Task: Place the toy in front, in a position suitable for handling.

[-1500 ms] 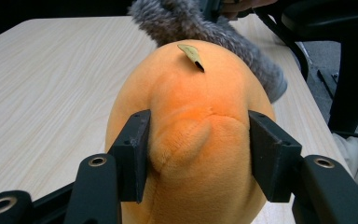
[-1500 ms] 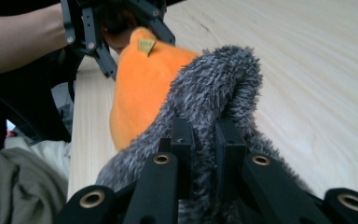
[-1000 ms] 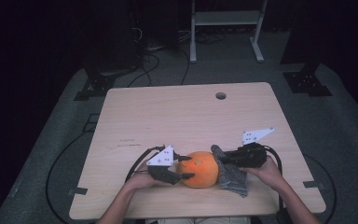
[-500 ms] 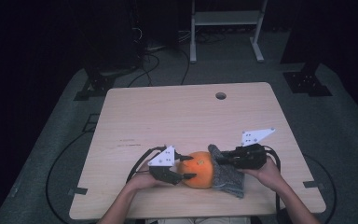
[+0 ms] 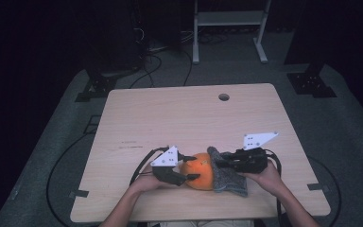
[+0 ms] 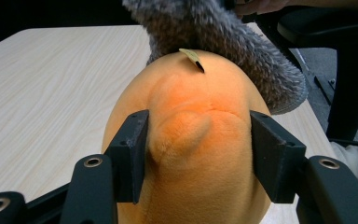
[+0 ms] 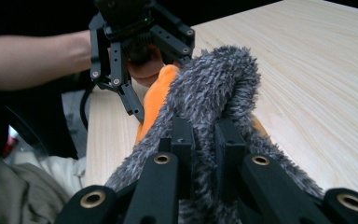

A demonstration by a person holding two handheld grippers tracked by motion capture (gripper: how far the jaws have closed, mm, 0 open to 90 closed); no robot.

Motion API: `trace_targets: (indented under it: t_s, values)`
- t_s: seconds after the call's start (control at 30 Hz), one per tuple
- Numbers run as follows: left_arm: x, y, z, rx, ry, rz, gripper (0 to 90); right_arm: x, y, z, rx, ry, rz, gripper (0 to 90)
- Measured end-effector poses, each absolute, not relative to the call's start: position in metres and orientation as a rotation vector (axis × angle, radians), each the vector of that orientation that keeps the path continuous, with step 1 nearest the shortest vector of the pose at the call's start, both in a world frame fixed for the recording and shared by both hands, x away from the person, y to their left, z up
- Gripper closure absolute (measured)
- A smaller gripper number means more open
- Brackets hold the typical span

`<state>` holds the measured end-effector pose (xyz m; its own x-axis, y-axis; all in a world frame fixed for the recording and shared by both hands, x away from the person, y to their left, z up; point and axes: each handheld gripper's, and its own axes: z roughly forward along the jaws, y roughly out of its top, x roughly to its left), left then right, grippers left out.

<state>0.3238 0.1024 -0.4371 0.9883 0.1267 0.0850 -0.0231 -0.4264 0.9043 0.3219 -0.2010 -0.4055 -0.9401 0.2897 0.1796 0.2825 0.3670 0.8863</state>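
At the near edge of a pale wooden table (image 5: 179,118), a person works two hand-held grippers around an orange plush toy (image 5: 201,170) and the grey fuzzy cloth (image 5: 227,177) draped against its right side. Compared with a second ago, the cloth has been lifted: its upper edge now stands up beside the toy rather than lying slumped on the tabletop, which suggests the covering is being drawn up and over, or peeled off, the toy; which of the two cannot be told. The right gripper (image 7: 204,154) has its jaws closed tight on a fold of the grey cloth (image 7: 214,88). The left gripper (image 6: 198,156) has its jaws set on either side of the orange plush toy (image 6: 191,140), pads resting against its flanks and steadying it; those jaws have just been easing slightly wider. The toy is rounded and soft, bright orange with a stitched seam and a small raised bump, and a tiny dark-tipped tag (image 6: 192,57) pokes from its top where the cloth begins.
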Motion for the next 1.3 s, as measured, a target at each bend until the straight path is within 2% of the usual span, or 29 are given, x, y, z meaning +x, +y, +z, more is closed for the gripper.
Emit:
trace_targets:
  t_s: [0.23, 0.33, 0.43, 0.6, 0.83, 1.03, 1.1, 1.13, 1.2, 1.23, 1.3]
  values:
    - [0.325, 0.102, -0.436, 2.0, 0.085, 0.173, 42.3, 0.323, -0.216, -0.419, 0.642, 2.611, 1.581, 80.5]
    - [0.322, 0.098, -0.434, 2.022, 0.076, 0.246, 45.4, 0.321, -0.218, -0.414, 0.65, 2.571, 1.645, 80.4]
    - [0.319, 0.095, -0.432, 2.045, 0.054, 0.283, 46.7, 0.318, -0.203, -0.403, 0.563, 2.554, 1.698, 80.4]
    - [0.319, 0.098, -0.432, 2.04, 0.062, 0.265, 47.0, 0.32, -0.185, -0.402, 0.523, 2.58, 1.657, 80.5]
    - [0.319, 0.095, -0.432, 2.013, 0.072, 0.245, 47.2, 0.323, -0.209, -0.418, 0.666, 2.59, 1.607, 80.6]
    - [0.319, 0.093, -0.431, 2.006, 0.072, 0.229, 47.4, 0.31, -0.203, -0.402, 0.573, 2.559, 1.657, 80.4]
    - [0.319, 0.095, -0.432, 1.977, 0.084, 0.211, 38.2, 0.311, -0.195, -0.407, 0.542, 2.596, 1.578, 80.5]
    - [0.32, 0.096, -0.433, 1.964, 0.097, 0.201, 28.1, 0.312, -0.195, -0.41, 0.558, 2.602, 1.587, 80.5]
    - [0.324, 0.096, -0.435, 1.975, 0.153, 0.17, 14.5, 0.313, -0.198, -0.413, 0.578, 2.595, 1.606, 80.5]
    - [0.327, 0.096, -0.438, 2.001, 0.184, 0.153, 10.1, 0.313, -0.2, -0.414, 0.581, 2.589, 1.605, 80.5]
    - [0.332, 0.094, -0.442, 2.011, 0.213, 0.088, 10.9, 0.313, -0.205, -0.416, 0.602, 2.583, 1.619, 80.5]
